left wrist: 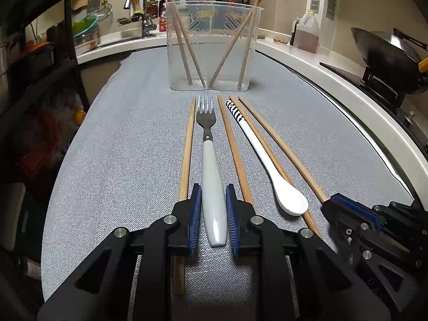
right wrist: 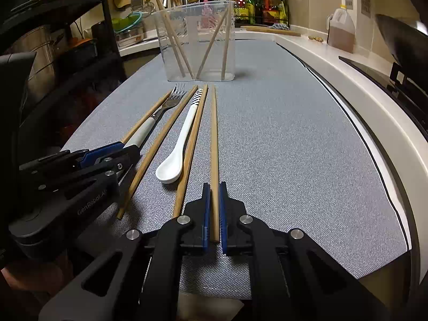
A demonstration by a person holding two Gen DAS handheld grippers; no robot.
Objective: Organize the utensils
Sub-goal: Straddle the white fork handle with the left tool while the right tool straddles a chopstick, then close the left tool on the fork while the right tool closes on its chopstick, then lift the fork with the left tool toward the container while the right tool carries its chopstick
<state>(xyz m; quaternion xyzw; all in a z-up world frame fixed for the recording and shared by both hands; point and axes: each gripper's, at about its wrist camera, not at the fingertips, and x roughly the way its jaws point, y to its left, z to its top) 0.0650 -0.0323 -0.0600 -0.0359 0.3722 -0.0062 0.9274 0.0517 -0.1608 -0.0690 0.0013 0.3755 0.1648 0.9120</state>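
A fork [left wrist: 206, 117] with a white handle lies on the grey mat [left wrist: 120, 147], tines toward a clear plastic holder [left wrist: 211, 45] that has several wooden chopsticks standing in it. My left gripper [left wrist: 213, 187] is shut on the fork's handle, a blue pad pressed on each side. Several chopsticks and a white spoon [left wrist: 267, 160] with a striped handle end lie beside the fork. My right gripper [right wrist: 214, 184] is shut on the near end of the rightmost chopstick [right wrist: 214, 133], which still rests on the mat. The left gripper [right wrist: 128, 147] shows at the left of the right wrist view.
A white counter edge [left wrist: 347, 85] curves along the right, with a wok [left wrist: 385, 53] on a stove and a jug of oil [left wrist: 306, 32]. A sink with a tap [left wrist: 139, 8] is at the back left. Dark shelving [left wrist: 40, 53] stands on the left.
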